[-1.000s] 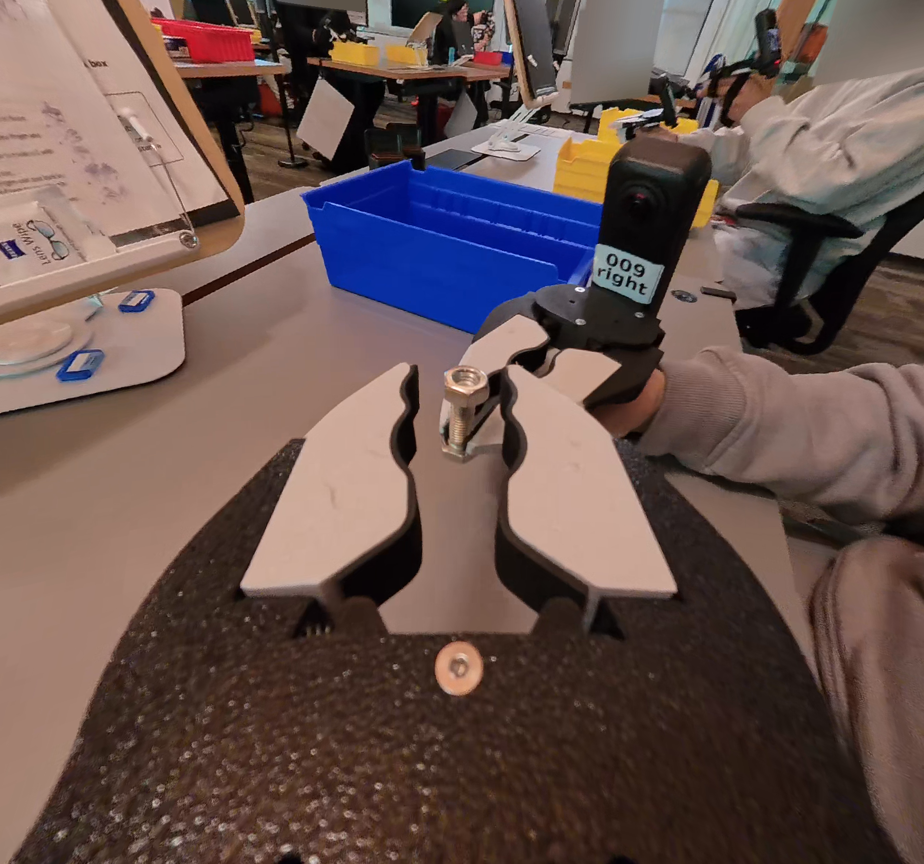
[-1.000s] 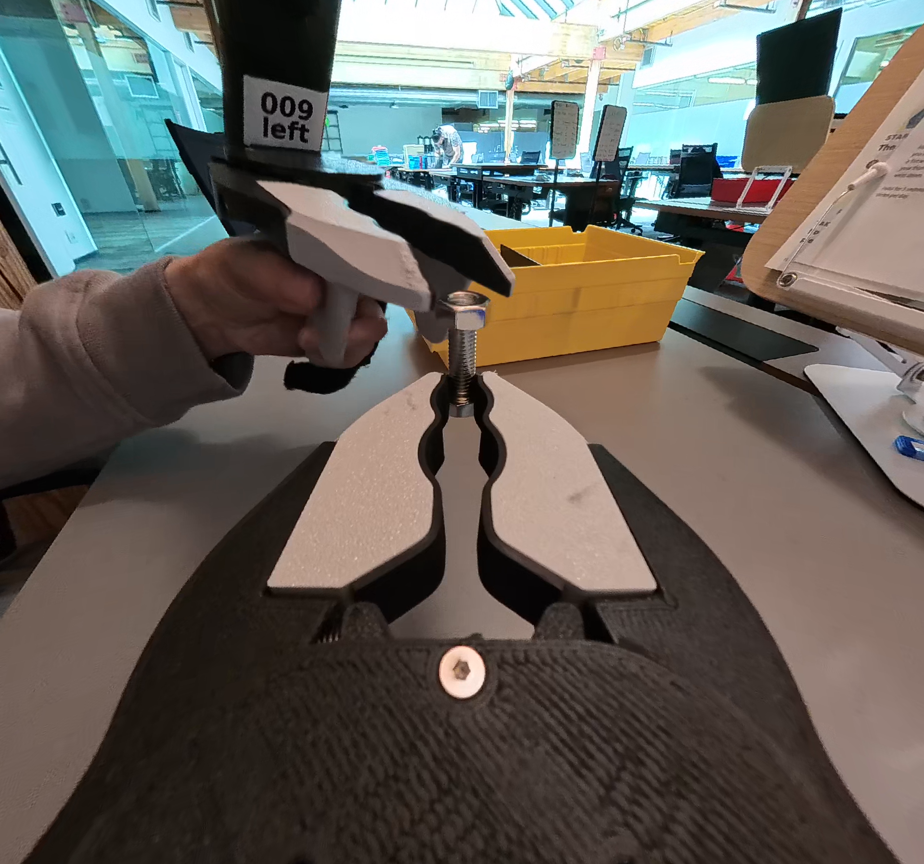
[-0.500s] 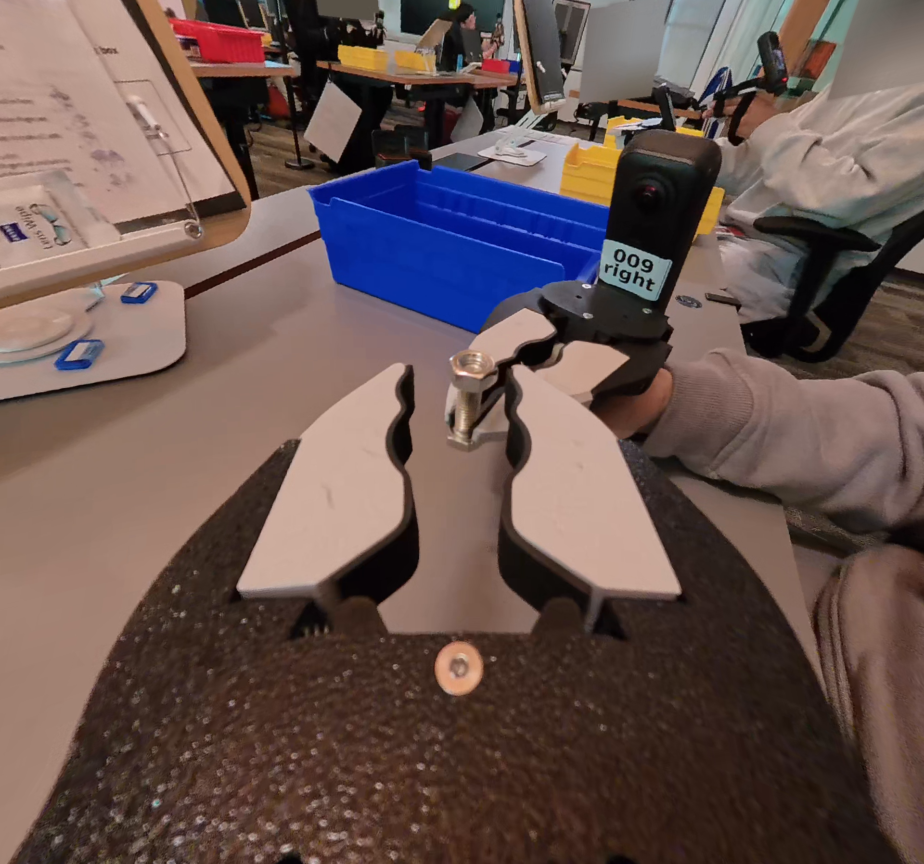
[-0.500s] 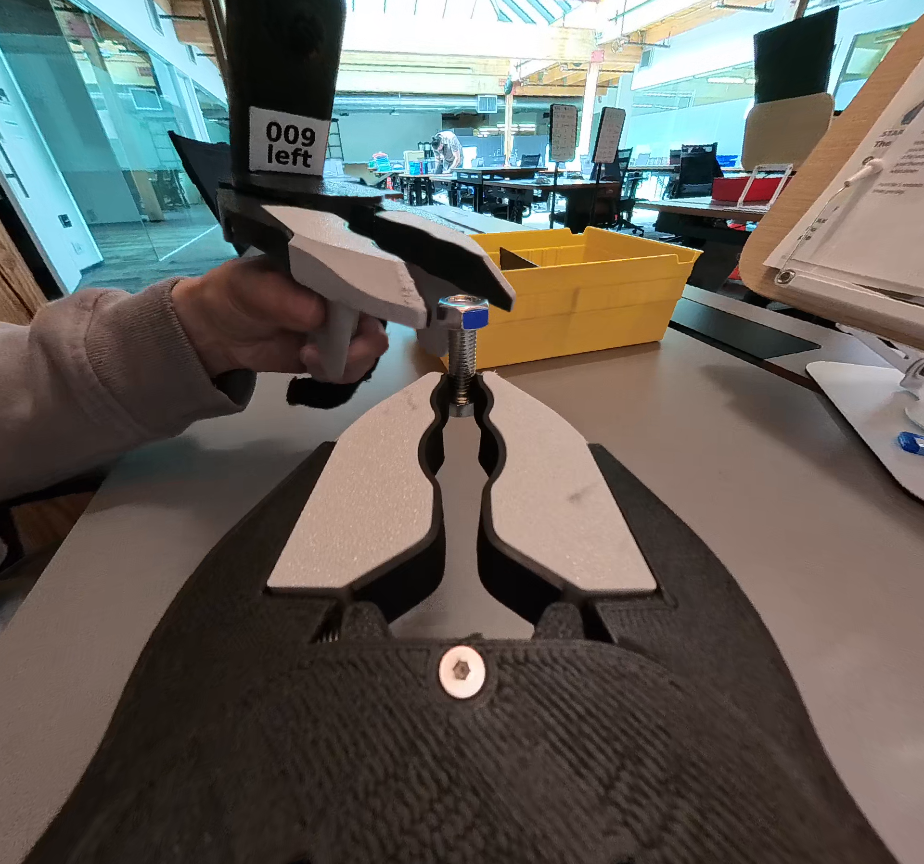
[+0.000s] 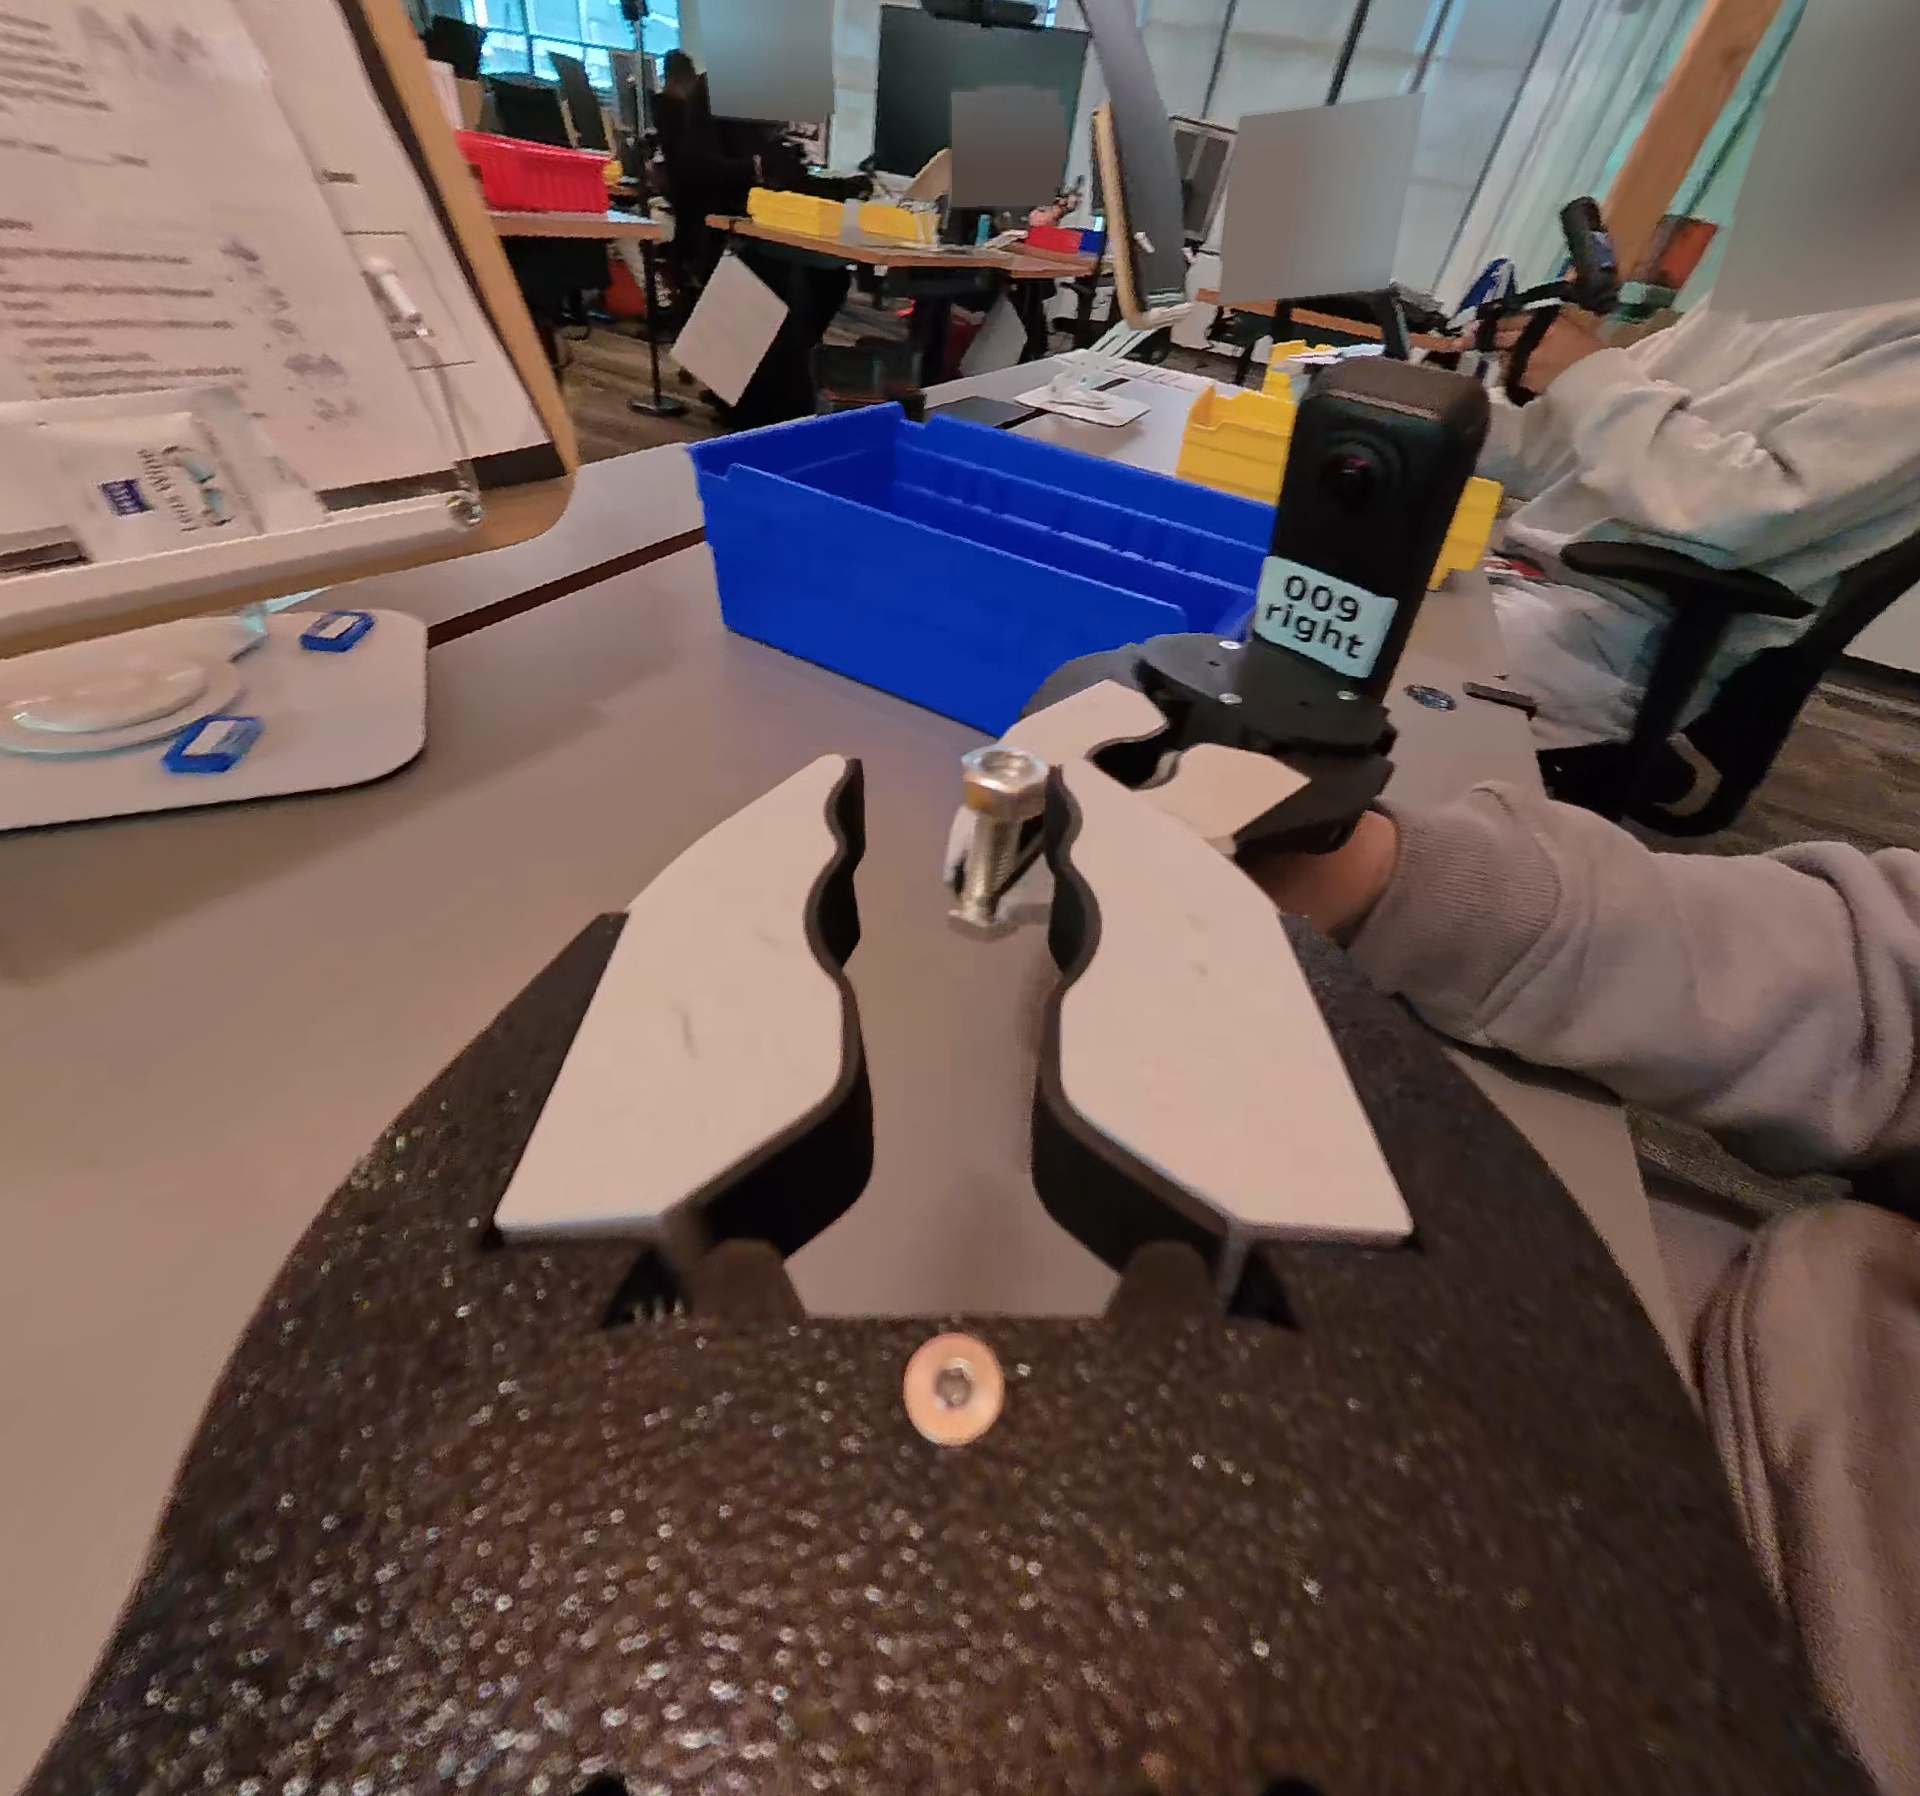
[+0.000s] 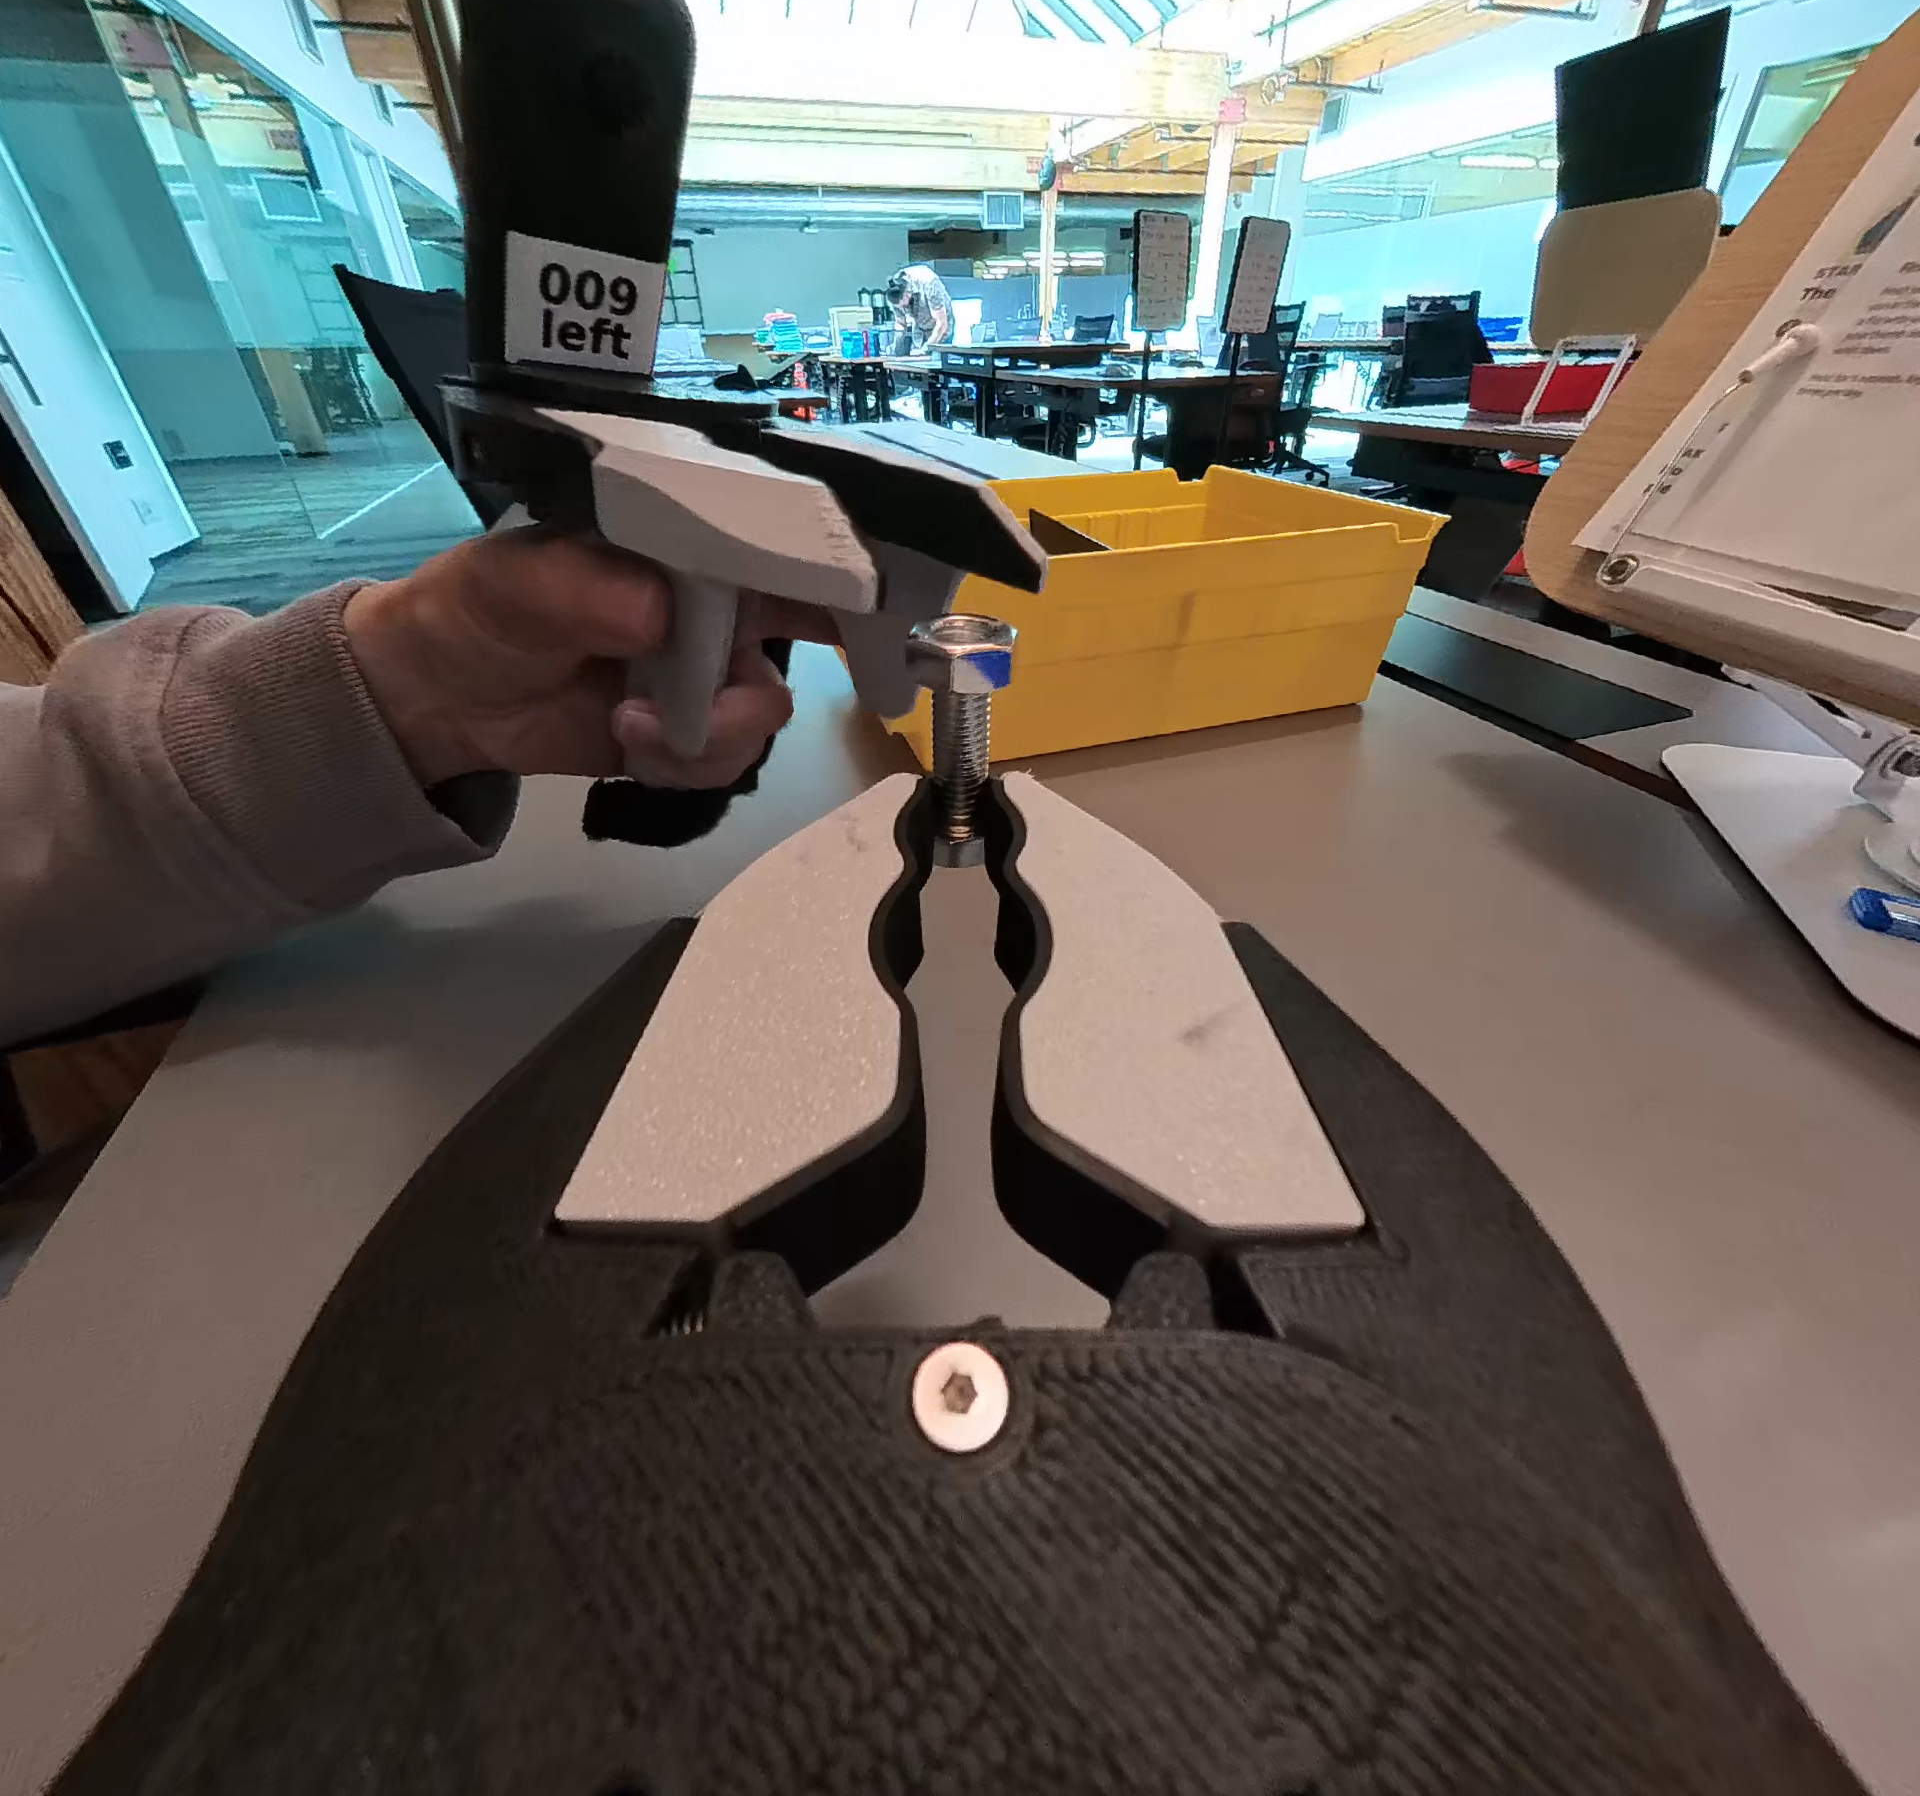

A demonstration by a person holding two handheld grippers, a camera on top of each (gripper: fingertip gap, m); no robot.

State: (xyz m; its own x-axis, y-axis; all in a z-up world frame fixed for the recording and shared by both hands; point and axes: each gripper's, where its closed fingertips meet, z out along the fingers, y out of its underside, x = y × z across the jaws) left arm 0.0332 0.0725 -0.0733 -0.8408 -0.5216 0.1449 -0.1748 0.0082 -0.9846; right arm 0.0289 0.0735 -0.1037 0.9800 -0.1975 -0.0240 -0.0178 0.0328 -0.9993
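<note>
My right gripper [image 6: 958,816] is shut on a silver bolt [image 6: 956,759] and holds it upright above the grey table [image 6: 1351,915], with the head at the bottom. A silver nut [image 6: 961,653] with a blue mark sits on top of the thread. My left gripper [image 5: 954,782] is open around the nut [image 5: 1000,782]. Its right finger [image 5: 1164,998] lies against the nut and its left finger [image 5: 727,967] stands clear. In the right wrist view one left finger [image 6: 883,650] touches the nut's side. The right gripper also shows in the left wrist view [image 5: 1195,759].
A blue bin [image 5: 935,593] stands beyond the grippers. A yellow bin [image 6: 1195,603] stands on the other side. A tilted document stand [image 5: 208,292] on a white base [image 5: 312,738] is beside them. A seated person [image 5: 1714,416] is at the far right. The tips of both grippers are at nearly the same place.
The nut has turned on the bolt: its blue mark has come round into the right wrist view. My left gripper has shifted around it and stayed open. The right gripper has kept its hold.
</note>
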